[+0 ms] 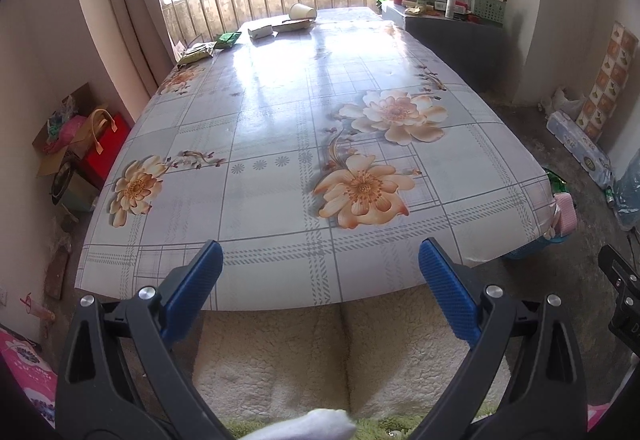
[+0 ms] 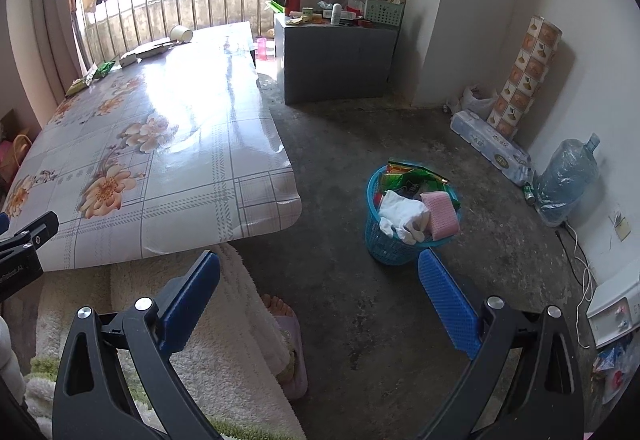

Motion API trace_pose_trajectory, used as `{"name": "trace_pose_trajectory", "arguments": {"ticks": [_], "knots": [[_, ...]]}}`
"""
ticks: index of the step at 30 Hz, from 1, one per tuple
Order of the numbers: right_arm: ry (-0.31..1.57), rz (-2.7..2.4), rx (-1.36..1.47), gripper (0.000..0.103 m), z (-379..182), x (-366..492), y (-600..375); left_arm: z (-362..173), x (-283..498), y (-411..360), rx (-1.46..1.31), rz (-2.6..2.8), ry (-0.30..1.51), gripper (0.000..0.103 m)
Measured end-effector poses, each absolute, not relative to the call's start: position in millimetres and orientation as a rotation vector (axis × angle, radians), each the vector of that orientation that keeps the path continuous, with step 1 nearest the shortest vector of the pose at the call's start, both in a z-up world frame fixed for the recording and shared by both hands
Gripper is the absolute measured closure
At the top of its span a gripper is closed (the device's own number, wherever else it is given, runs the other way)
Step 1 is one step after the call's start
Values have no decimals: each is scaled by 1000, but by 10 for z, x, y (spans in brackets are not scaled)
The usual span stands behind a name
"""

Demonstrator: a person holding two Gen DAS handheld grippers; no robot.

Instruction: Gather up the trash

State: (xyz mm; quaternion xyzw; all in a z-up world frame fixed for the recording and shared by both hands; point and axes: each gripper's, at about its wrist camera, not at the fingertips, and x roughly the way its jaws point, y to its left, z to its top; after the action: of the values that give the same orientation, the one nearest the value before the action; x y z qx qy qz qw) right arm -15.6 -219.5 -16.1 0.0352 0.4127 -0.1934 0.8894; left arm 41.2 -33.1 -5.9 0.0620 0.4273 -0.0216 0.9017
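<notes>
My left gripper (image 1: 320,256) is open and empty, held at the near edge of the floral table (image 1: 280,119). Trash lies at the table's far end: a tipped paper cup (image 1: 303,11), a flat brown wrapper (image 1: 294,25), a white box (image 1: 260,31) and green packets (image 1: 228,38). My right gripper (image 2: 318,268) is open and empty above the floor, just left of a blue basket (image 2: 384,240) that holds wrappers, white cloth and a pink sponge. The cup (image 2: 181,33) and green packets (image 2: 105,68) also show in the right wrist view.
A grey cabinet (image 2: 336,63) with clutter stands beyond the table (image 2: 160,143). A patterned roll (image 2: 524,75), tissue packs (image 2: 492,147) and a water jug (image 2: 568,179) line the right wall. Bags and boxes (image 1: 80,147) sit left of the table. The person's foot (image 2: 280,308) is near the table.
</notes>
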Motion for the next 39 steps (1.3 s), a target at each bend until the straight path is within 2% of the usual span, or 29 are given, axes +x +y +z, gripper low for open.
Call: {"name": "trace_pose_trajectory", "arguments": {"ticks": [39], "knots": [[854, -401, 79, 6, -169, -162, -2300, -104, 352, -578, 153, -142, 936, 9]]}}
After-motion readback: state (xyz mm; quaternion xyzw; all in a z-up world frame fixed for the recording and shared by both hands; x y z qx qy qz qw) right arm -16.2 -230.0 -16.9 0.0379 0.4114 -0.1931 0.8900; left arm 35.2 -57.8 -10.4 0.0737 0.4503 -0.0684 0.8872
